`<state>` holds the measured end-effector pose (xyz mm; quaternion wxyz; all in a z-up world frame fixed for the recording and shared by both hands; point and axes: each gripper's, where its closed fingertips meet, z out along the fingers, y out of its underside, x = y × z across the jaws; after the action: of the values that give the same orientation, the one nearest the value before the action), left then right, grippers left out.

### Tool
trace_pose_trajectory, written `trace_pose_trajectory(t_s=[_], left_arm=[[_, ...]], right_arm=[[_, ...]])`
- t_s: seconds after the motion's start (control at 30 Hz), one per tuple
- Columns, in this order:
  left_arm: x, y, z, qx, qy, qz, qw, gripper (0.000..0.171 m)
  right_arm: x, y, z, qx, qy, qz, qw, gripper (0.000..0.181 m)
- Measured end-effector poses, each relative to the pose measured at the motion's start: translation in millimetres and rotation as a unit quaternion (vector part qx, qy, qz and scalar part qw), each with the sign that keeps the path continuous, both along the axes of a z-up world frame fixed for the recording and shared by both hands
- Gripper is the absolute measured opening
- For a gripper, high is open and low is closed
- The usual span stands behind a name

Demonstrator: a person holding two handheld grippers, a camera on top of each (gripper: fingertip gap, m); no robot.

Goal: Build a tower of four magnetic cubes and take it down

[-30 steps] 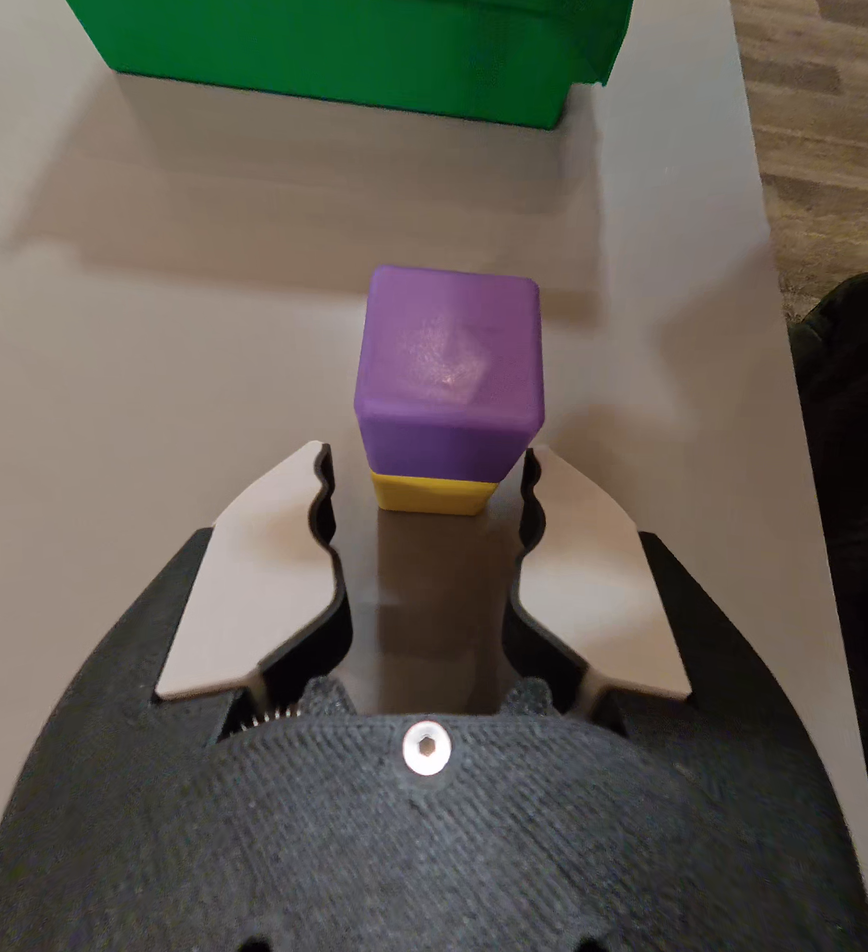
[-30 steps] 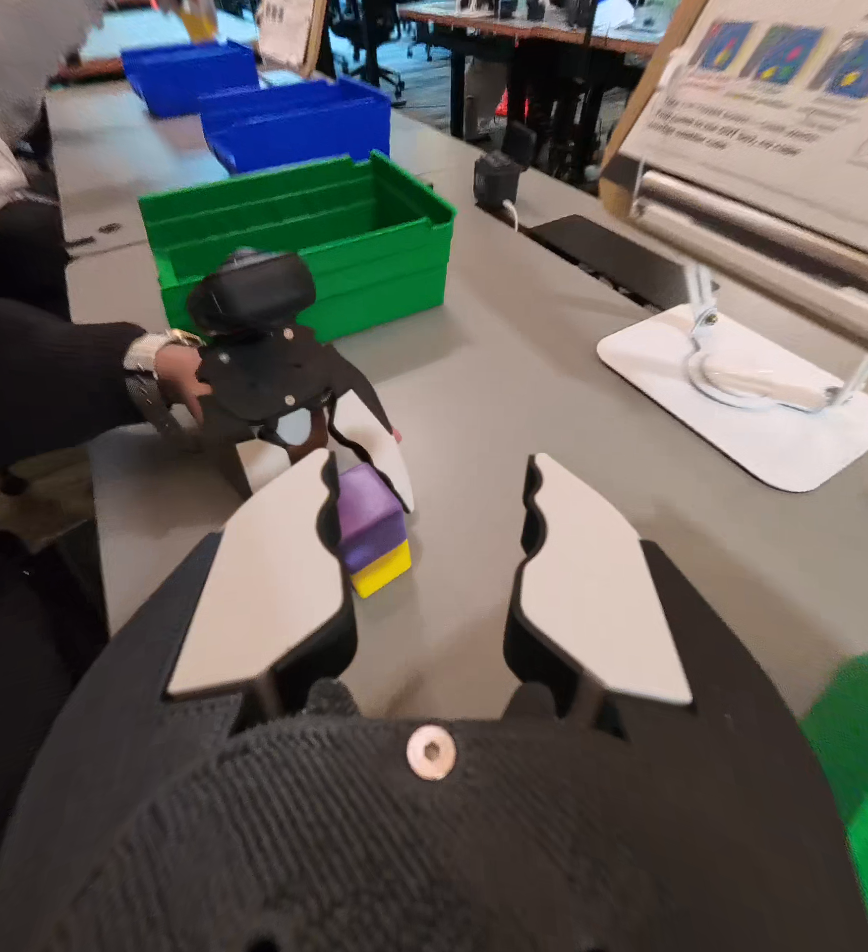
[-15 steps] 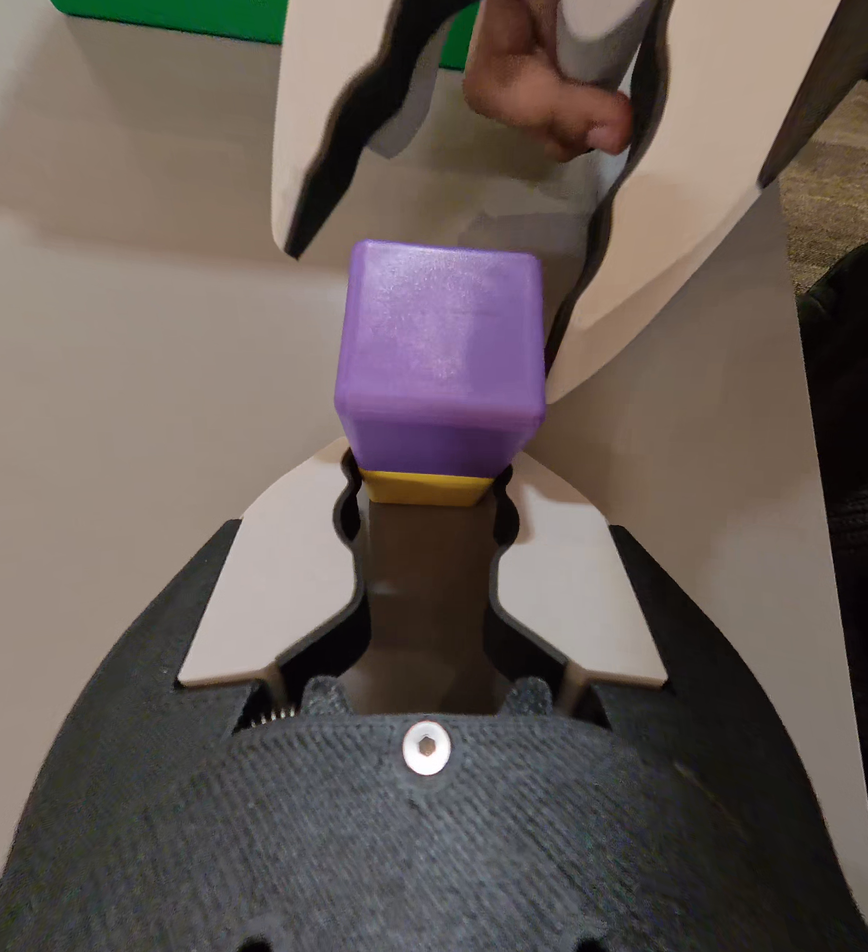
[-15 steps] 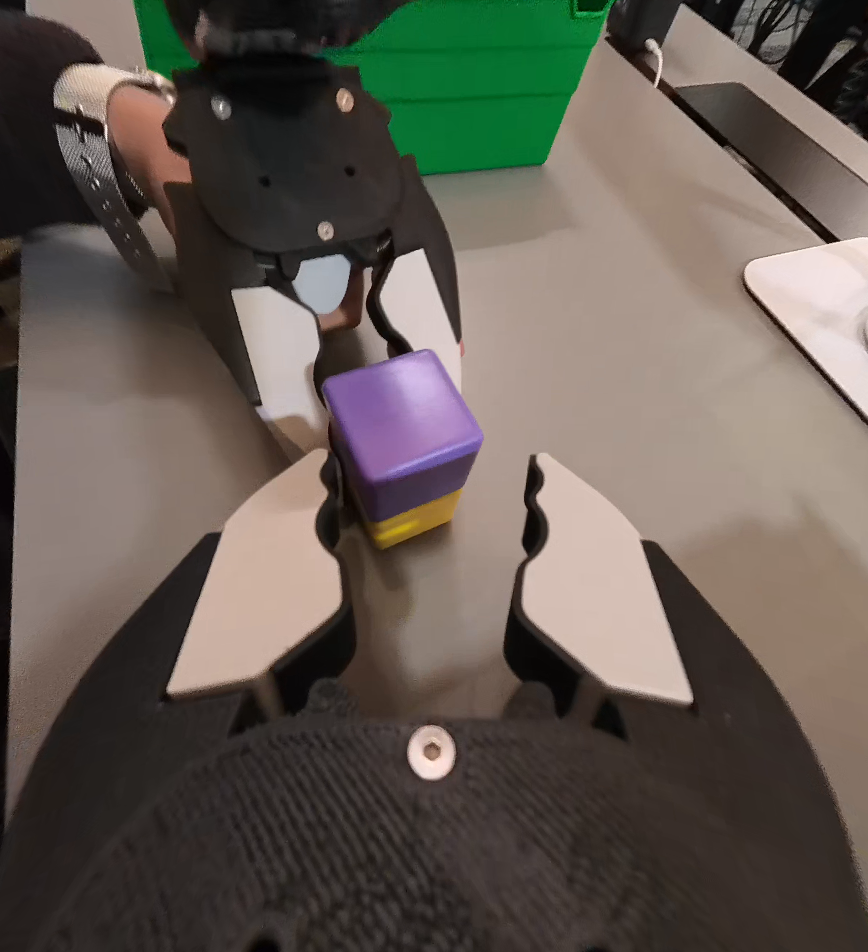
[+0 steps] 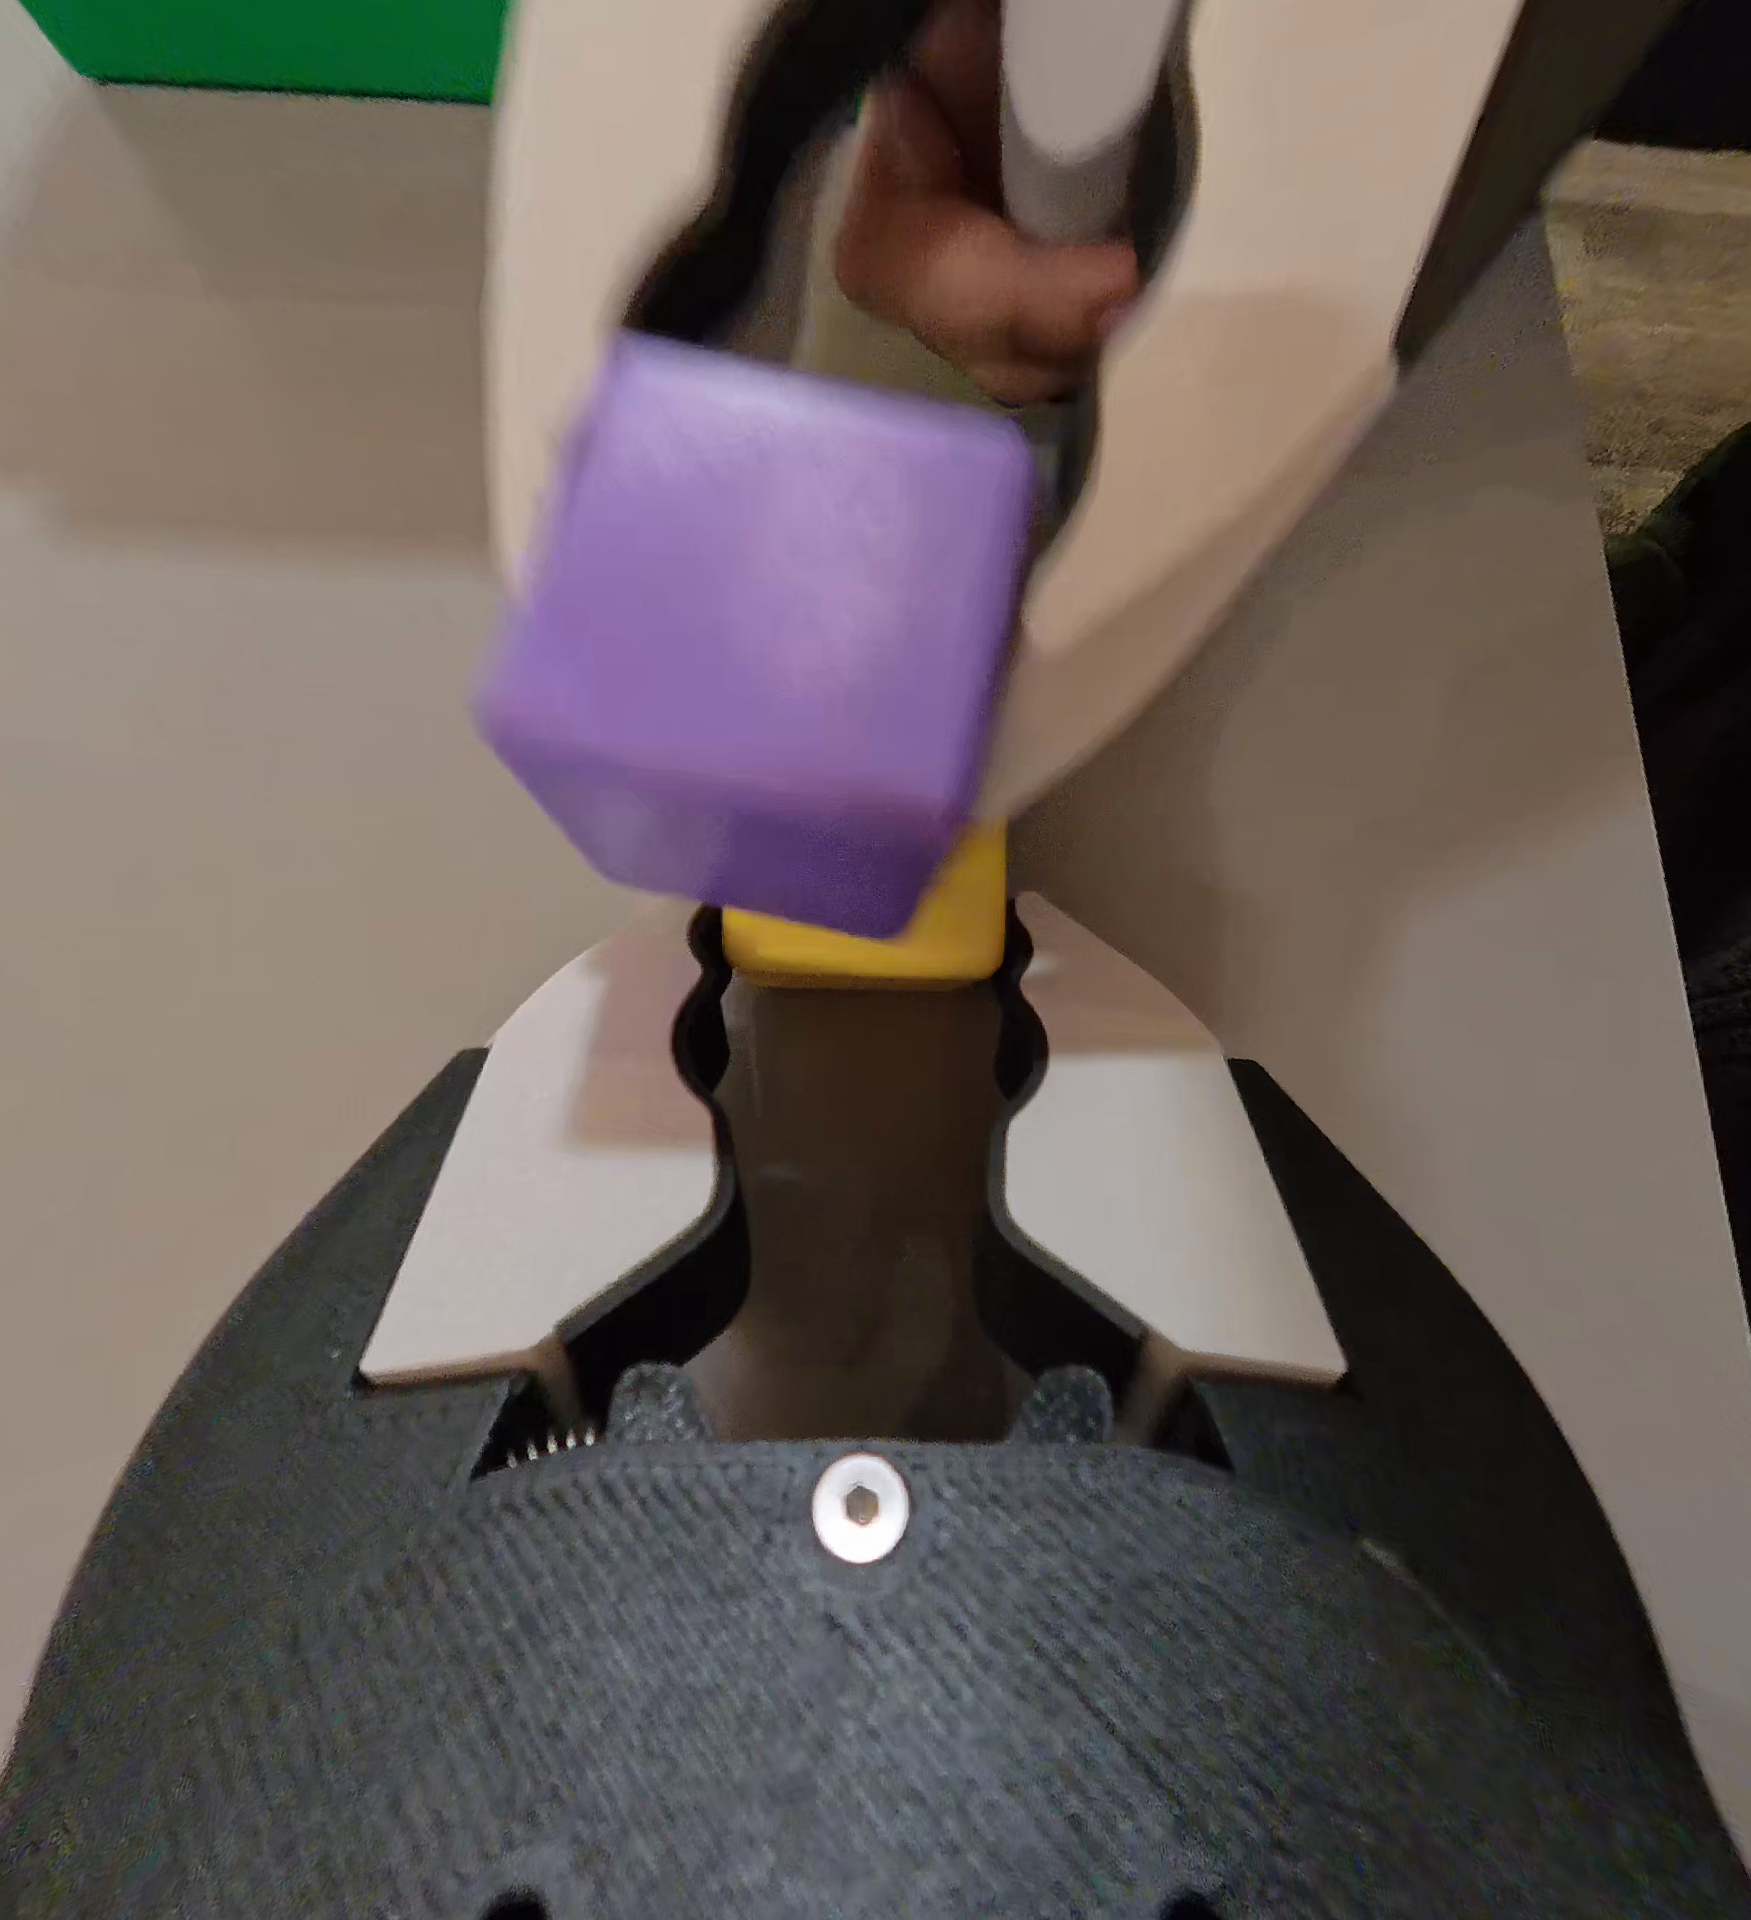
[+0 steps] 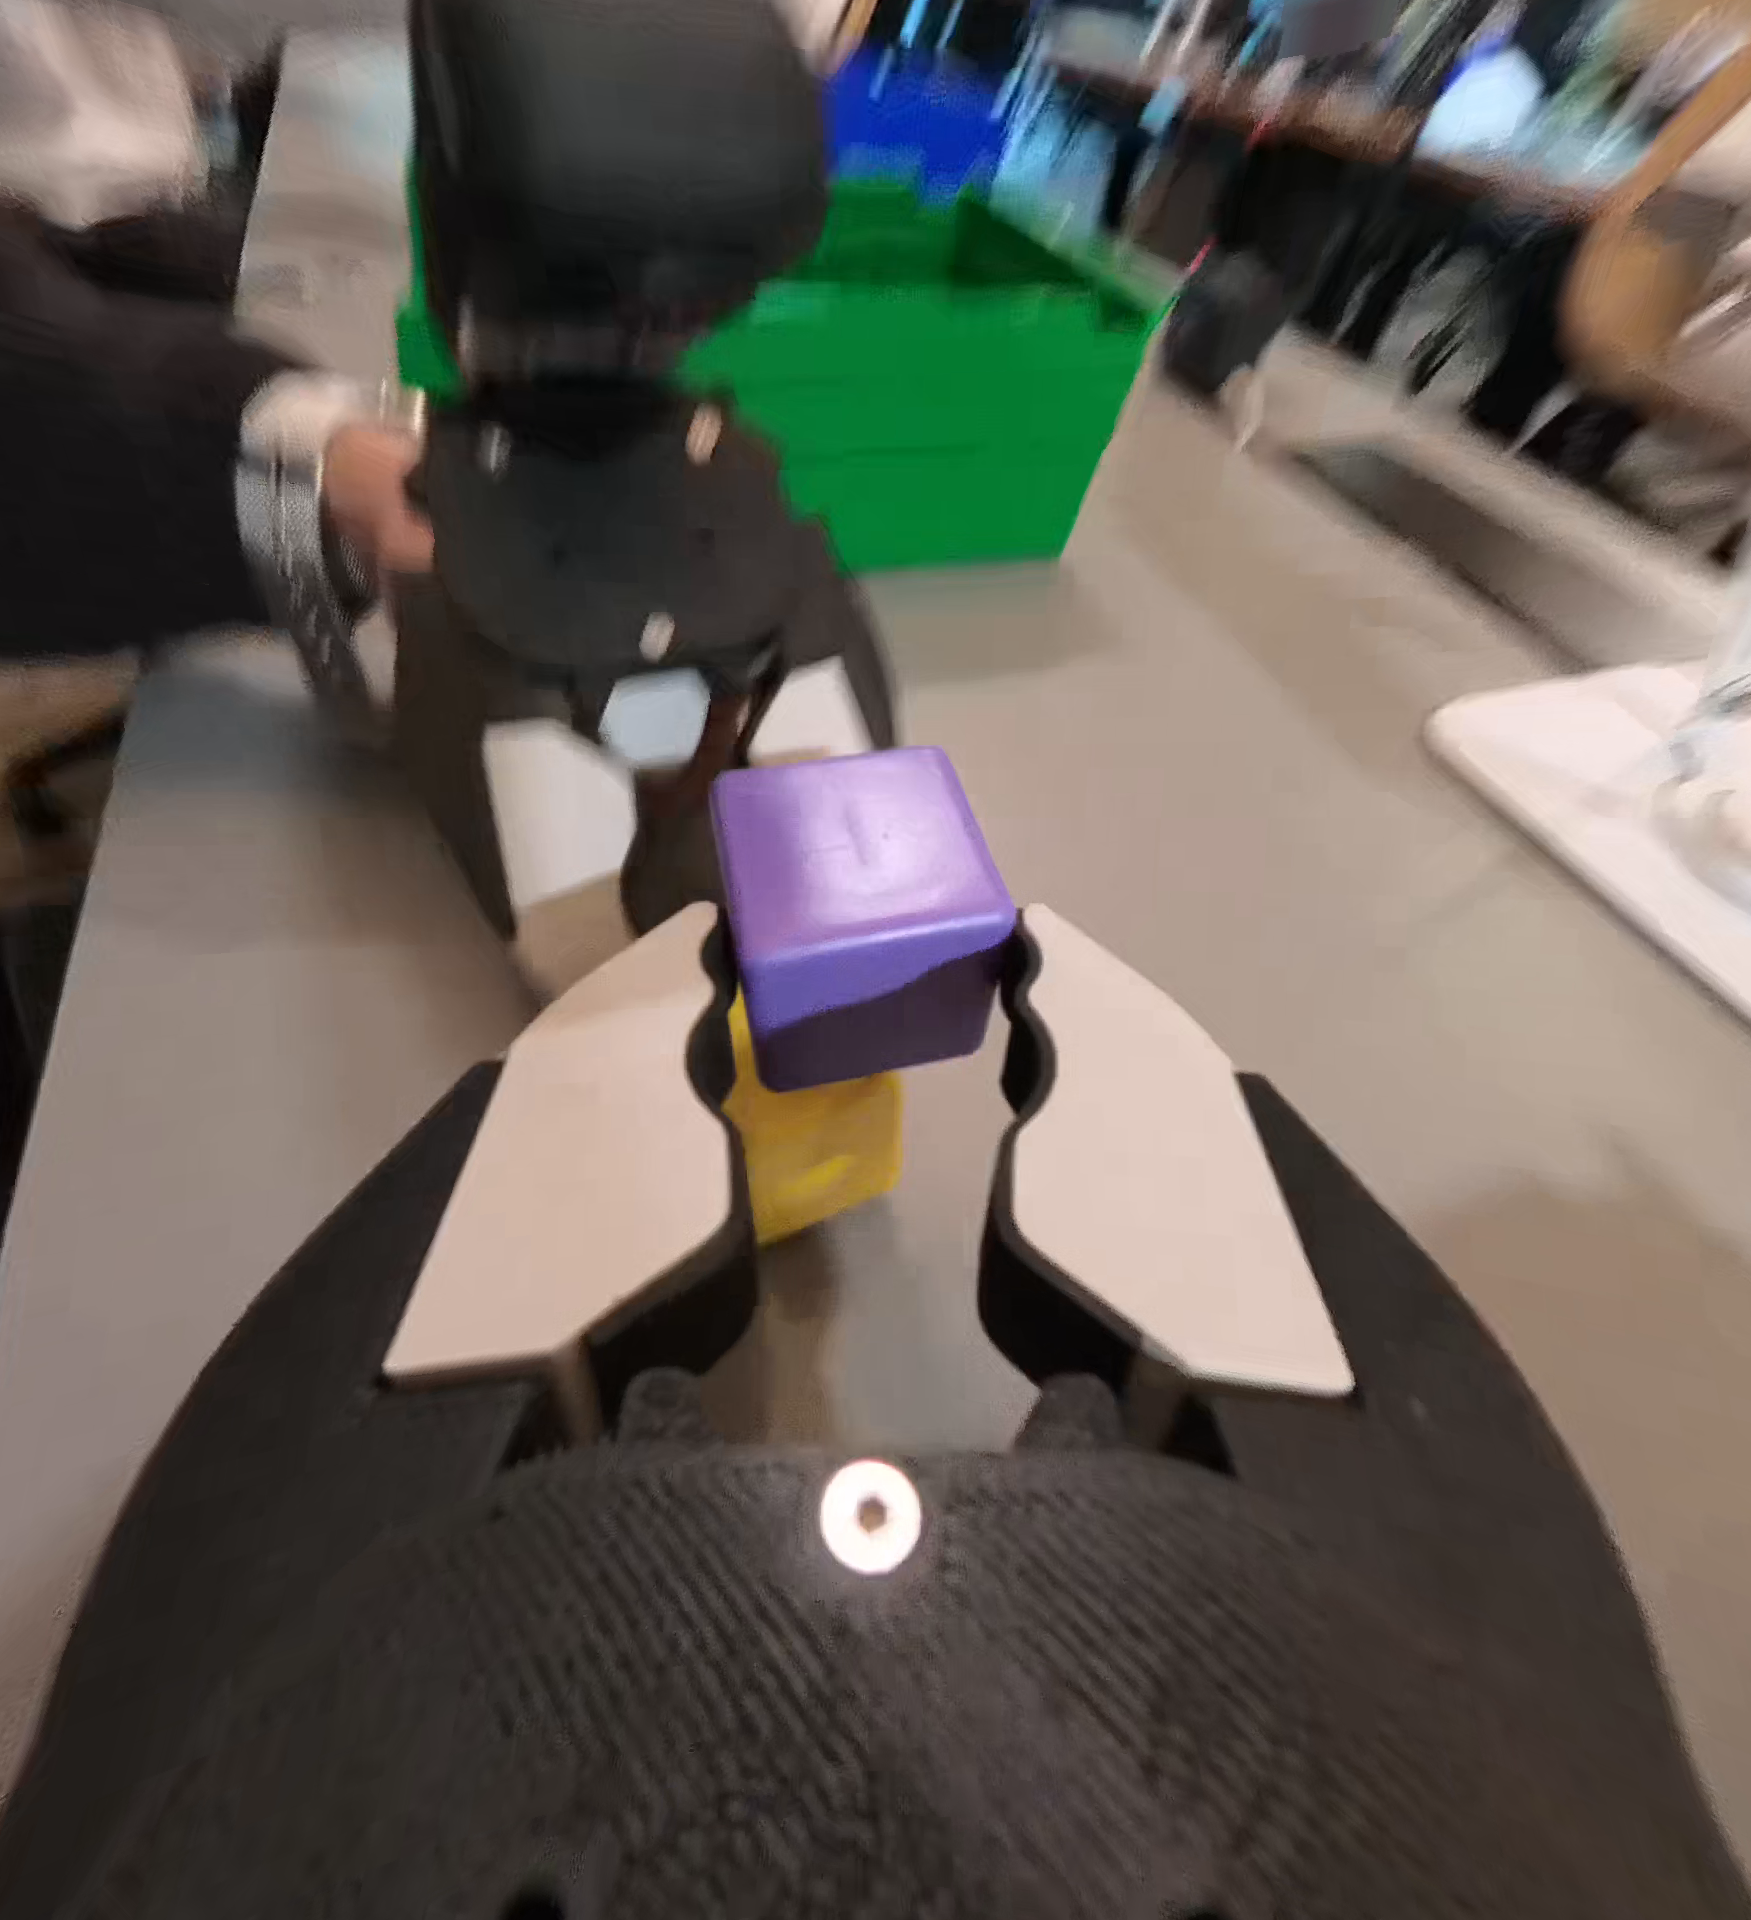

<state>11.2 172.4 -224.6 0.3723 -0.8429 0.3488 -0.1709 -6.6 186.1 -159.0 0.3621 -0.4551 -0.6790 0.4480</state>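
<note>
The right gripper [image 6: 863, 971] is now clamped on the purple cube [image 6: 855, 894], its fingertips pressing the cube's two sides; half a second ago its jaws stood wide with the cube between them and untouched. The cube has since tilted and come off square with the yellow block [image 6: 829, 1158] beneath it, which sat flush under it before; whether the two still touch cannot be told. In the left wrist view the left gripper [image 5: 858, 961] has closed on the yellow block [image 5: 886, 940], pinning it on the surface [image 5: 175, 727], where a second ago its jaws stood apart around it. Judging by this, the two pieces are being parted. The right gripper comes in low from opposite the left, angled down toward the cube, with the hand [image 5: 964, 260] on its handle behind. Farther off stands a green bin [image 6: 938, 436].
</note>
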Motion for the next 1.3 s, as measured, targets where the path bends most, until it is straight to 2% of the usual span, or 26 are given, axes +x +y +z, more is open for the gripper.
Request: trace_pose_trajectory(t_s=[0.03,0.13,0.23,0.37,0.47,0.63,0.77,0.87,0.97,1.13,1.3], left_arm=[[0.0,-0.1,0.1,0.002,0.002,-0.001,1.0,0.049],[-0.5,0.0,-0.3,-0.005,-0.004,0.002,1.0,0.049],[-0.4,0.2,-0.4,-0.006,-0.005,0.003,1.0,0.05],[-0.6,0.9,-0.9,-0.005,-0.002,0.007,1.0,0.05],[-0.7,1.0,-1.2,-0.004,0.0,0.008,1.0,0.05],[-0.7,1.1,-2.4,-0.007,0.004,0.008,1.0,0.051],[-0.5,1.1,-4.9,-0.012,0.01,0.008,1.0,0.05],[-0.5,1.1,-6.6,-0.014,0.016,0.009,1.0,0.051],[-0.5,1.1,-7.2,-0.015,0.018,0.009,1.0,0.05],[-0.6,1.2,-8.0,-0.015,0.022,0.009,1.0,0.051],[-0.7,1.1,-8.4,-0.018,0.021,0.009,1.0,0.05]], right_arm=[[-0.9,6.6,16.5,-0.018,0.034,-0.016,0.999,0.05],[4.4,23.4,50.2,-0.073,0.056,-0.03,0.995,0.05],[15.8,38.9,73.2,-0.055,0.07,-0.06,0.994,0.05],[32.3,57.0,85.7,0.029,0.052,-0.087,0.994,0.05],[46.4,84.3,88.7,0.094,0.033,-0.127,0.987,0.05],[83.4,143.5,108.3,0.086,0.039,-0.223,0.97,0.051],[120.5,187.9,120.3,0.033,0.04,-0.302,0.952,0.051],[151.3,226.6,102.2,0.057,-0.016,-0.373,0.926,0.05],[174.5,249.3,54.6,0.051,-0.119,-0.403,0.906,0.051],[185.1,246.7,-12.3,-0.006,-0.251,-0.387,0.887,0.051],[180.3,242.2,-38.6,0.015,-0.301,-0.389,0.871,0.051]])
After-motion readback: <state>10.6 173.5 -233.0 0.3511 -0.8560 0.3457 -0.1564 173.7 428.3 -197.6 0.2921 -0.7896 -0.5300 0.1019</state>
